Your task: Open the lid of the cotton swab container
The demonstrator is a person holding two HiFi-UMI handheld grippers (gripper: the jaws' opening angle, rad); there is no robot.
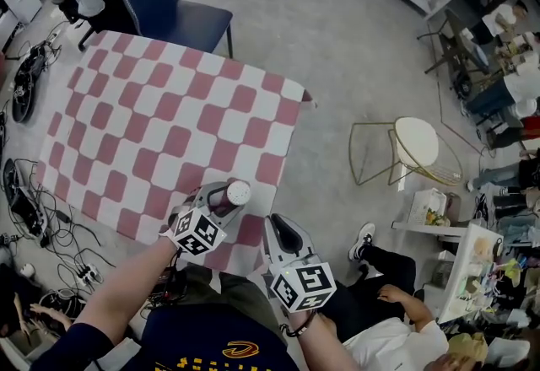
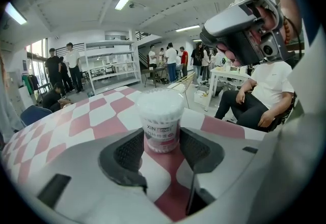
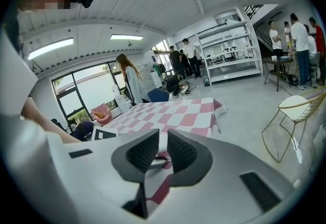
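With the cotton swab container (image 2: 160,118), upright near the checkered table's (image 1: 152,125) near edge, clasped low by the left gripper (image 2: 162,142), its lid (image 2: 160,96) is best taken squarely by the nearly closed, empty right gripper (image 3: 162,142), once reopened.

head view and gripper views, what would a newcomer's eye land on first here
The pink-and-white checked tablecloth fills the middle of the head view. At its near edge stands a cotton swab container, lid on, gripped between the left gripper's fingers. The right gripper hangs beside it, fingers almost together on nothing.
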